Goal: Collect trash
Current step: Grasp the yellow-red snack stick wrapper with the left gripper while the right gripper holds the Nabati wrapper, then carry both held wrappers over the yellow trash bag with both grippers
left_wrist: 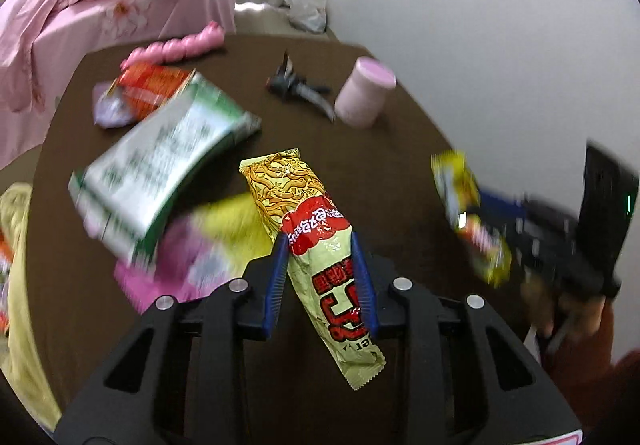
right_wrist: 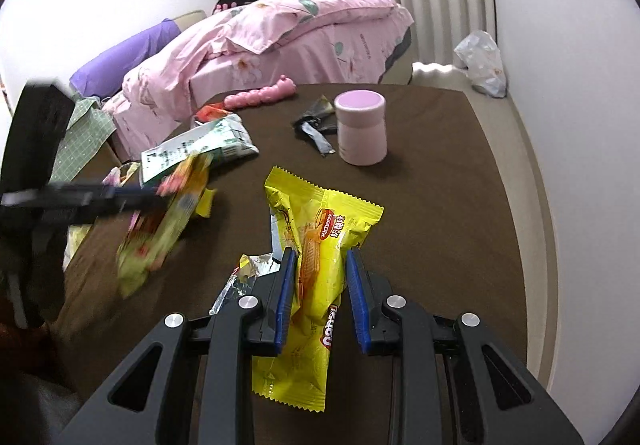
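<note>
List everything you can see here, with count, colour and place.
noodle packet: 1, yellow-red, in left gripper
yellow wrapper: 1, in right gripper
green-white bag: 1, table left
red packet: 1, behind the bag
pink jar: 1, far table
pink toy: 1, far table edge
table: 1, brown
bed: 1, pink, behind
plastic bag: 1, clear, corner
left gripper: black, blue fingers
right gripper: same

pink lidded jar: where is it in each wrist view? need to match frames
Left wrist: pink lidded jar upper right of centre, tilted by the fisheye, on the brown table.
Right wrist: jar upper centre, upright.
Shared landmark: dark wrapper just left of it in both.
</note>
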The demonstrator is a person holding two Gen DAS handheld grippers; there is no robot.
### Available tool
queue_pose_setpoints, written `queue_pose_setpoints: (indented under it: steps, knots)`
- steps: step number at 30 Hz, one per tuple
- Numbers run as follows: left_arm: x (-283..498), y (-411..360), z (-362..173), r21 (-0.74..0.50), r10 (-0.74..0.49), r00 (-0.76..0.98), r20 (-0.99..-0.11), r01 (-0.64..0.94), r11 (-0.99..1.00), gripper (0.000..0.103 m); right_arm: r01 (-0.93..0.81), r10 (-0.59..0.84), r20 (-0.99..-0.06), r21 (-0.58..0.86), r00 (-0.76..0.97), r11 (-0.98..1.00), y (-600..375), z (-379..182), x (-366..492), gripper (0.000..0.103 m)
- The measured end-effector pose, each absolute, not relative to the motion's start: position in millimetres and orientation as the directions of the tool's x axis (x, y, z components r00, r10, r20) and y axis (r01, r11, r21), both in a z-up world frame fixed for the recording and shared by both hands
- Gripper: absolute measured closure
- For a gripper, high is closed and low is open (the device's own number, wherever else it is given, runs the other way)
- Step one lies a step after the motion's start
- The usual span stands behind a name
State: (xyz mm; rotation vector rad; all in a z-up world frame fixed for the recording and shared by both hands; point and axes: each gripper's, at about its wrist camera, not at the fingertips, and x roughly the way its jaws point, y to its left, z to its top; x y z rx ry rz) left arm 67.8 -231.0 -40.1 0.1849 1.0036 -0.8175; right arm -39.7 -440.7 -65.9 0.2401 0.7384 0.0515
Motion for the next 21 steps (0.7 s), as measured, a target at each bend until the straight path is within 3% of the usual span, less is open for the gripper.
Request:
queue_pose_setpoints:
  steps: [5, 10, 17, 21]
  knots:
    - [47.8, -209.7, -50.7, -0.203, -0.495, 0.267, -0.827, 0.679, 0.706, 0.069, 0.015, 0.138, -0.658, 0.221, 0.74, 0.975, -429.7, -59.6, -40.3, 0.078]
    - [56.9, -203.6, -52.2, -0.268, -0.522, 0.242, -0.818, 0.642, 0.718, 0.056, 0.011, 0.132, -0.653, 0.21, 0.746, 0.978, -421.2, -55.6, -42.9, 0.078]
    - [82.2, -202.3, -35.0, -0.297, -0.534, 0.303, -0.789, 0.573, 0.764, 0.052, 0.012, 0.128, -0.661, 0.202, 0.739, 0.979, -421.4, -56.4, -45.1, 0.078]
    - [106.5, -209.1, -48.8, -0.379, -0.553, 0.232, -0.8, 0.519, 0.767, 0.052, 0.013, 0.145, -0.665, 0.227, 0.733, 0.974, -421.2, -58.7, -42.4, 0.078]
